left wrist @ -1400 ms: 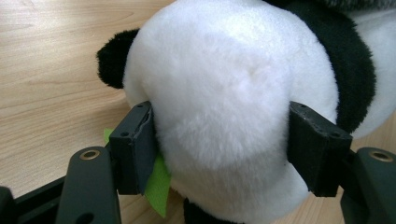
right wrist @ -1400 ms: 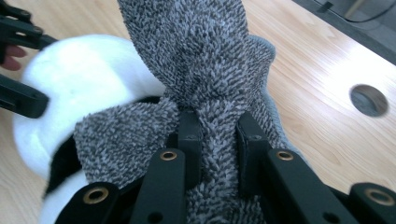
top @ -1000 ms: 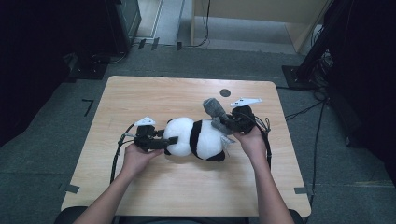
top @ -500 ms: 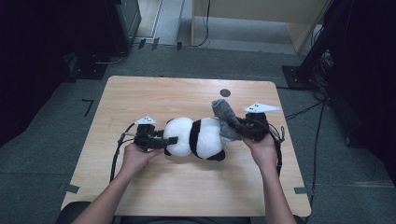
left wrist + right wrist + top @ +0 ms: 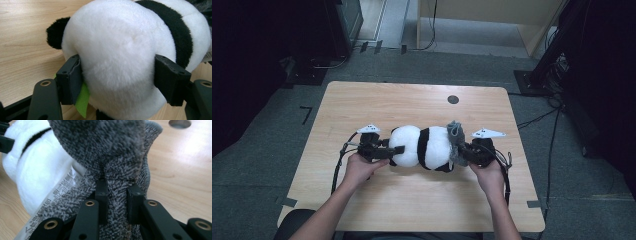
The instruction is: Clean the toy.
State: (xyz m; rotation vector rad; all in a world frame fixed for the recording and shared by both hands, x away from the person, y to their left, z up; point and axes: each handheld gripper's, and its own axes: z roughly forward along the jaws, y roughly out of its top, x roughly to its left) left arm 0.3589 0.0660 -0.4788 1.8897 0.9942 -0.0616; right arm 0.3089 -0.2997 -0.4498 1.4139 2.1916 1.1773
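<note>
A black-and-white plush panda (image 5: pixel 427 146) lies on its side across the middle of the wooden table (image 5: pixel 412 100). My left gripper (image 5: pixel 394 150) comes in from the left, its pads pressed into both sides of the white head (image 5: pixel 125 50); a green scrap (image 5: pixel 82 100) sticks out by one pad. My right gripper (image 5: pixel 460 152) is at the panda's right end, shut on a fuzzy grey cloth (image 5: pixel 455 131). In the right gripper view the cloth (image 5: pixel 105 145) is pinched between the pads of that gripper (image 5: pixel 117 195), beside a printed white label (image 5: pixel 62 187).
A round dark hole (image 5: pixel 453 99) sits in the tabletop behind the panda. Cables trail from both grippers over the table's front. Dark equipment (image 5: pixel 344 20) and a wooden cabinet (image 5: pixel 492 20) stand on the floor beyond the far edge.
My right gripper has moved right and down toward the near side, taking the grey cloth along the panda's right end. The left gripper and the panda's head have stayed put.
</note>
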